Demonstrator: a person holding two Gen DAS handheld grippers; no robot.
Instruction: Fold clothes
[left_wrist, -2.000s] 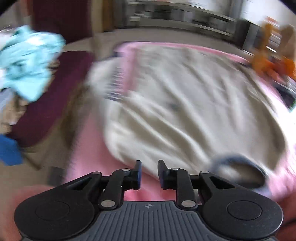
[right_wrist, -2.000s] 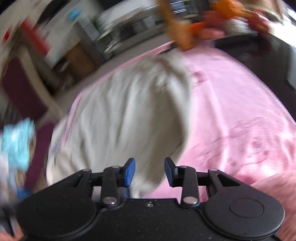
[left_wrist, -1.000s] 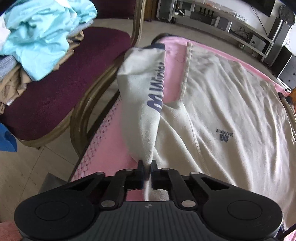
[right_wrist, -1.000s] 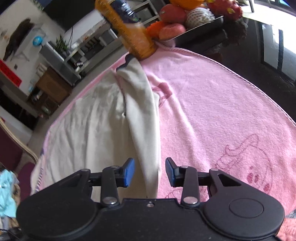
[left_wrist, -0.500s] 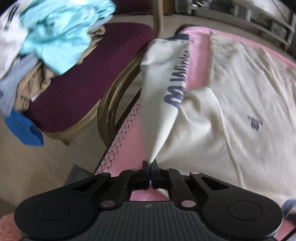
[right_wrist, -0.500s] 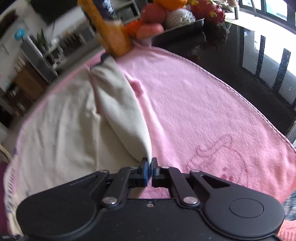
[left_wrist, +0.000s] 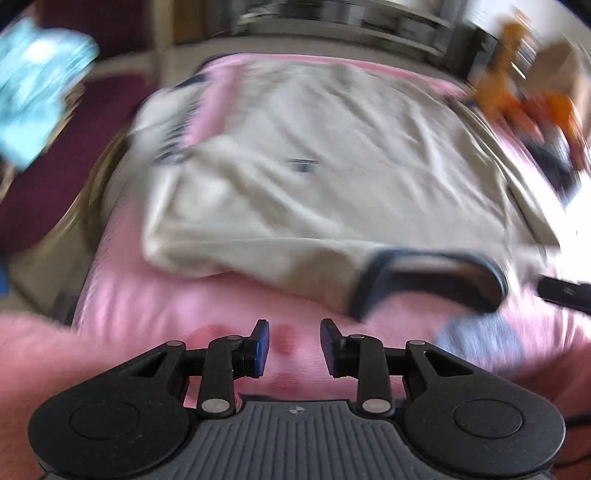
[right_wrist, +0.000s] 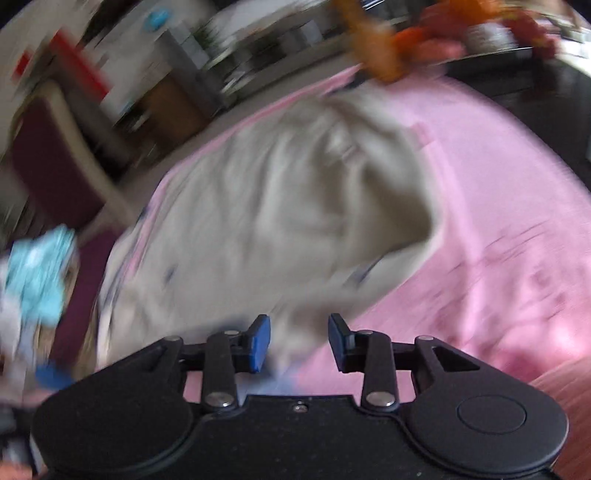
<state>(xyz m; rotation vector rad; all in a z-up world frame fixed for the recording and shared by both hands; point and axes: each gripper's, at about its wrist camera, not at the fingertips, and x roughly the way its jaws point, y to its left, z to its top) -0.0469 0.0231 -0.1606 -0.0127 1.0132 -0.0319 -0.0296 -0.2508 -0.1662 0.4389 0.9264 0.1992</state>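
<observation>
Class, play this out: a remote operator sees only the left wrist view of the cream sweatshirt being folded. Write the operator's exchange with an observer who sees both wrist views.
Operator: Is the right tool gripping the sweatshirt?
Observer: No. The right tool is open and its jaws have just been opening. The cream sweatshirt shows blurred behind the gap, but the pads are not pressing on it.
Operator: What lies to the right of the sweatshirt in that view?
Observer: A wide bare stretch of the pink towel, with a faint darker drawing printed on it.
</observation>
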